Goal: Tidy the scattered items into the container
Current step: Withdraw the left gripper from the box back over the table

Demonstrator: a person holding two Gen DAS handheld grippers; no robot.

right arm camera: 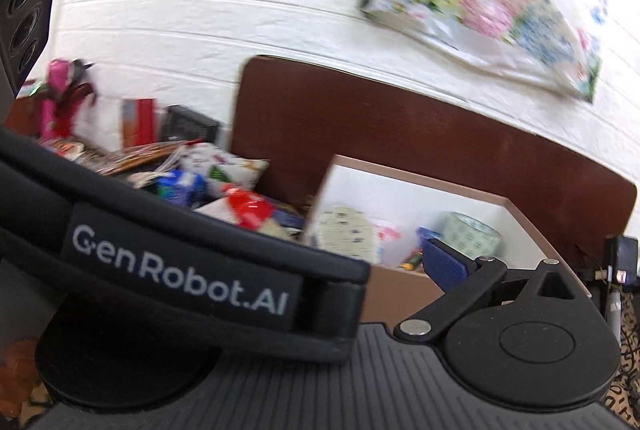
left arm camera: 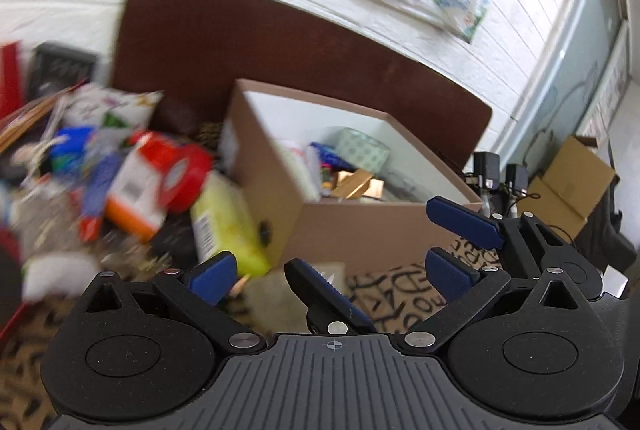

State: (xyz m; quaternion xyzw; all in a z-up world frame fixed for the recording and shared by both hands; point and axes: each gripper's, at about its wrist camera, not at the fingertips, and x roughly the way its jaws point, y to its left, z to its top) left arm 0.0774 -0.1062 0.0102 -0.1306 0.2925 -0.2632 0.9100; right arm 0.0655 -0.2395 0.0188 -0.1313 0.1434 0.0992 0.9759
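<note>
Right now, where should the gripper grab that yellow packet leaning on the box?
Probably the near, lower end of the yellow packet, coming from the front-left. It leans tilted against the cardboard box, which blocks its right side, and the red tape roll crowds its upper end.

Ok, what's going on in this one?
A person with two handheld grippers is tidying clutter into a cardboard box. Right now neither holds anything: the left gripper and the right gripper are both open, close together in front of the box. The box already holds several things, including a patterned tape roll. A pile remains outside to its left, with a red tape roll and a yellow packet.
</note>
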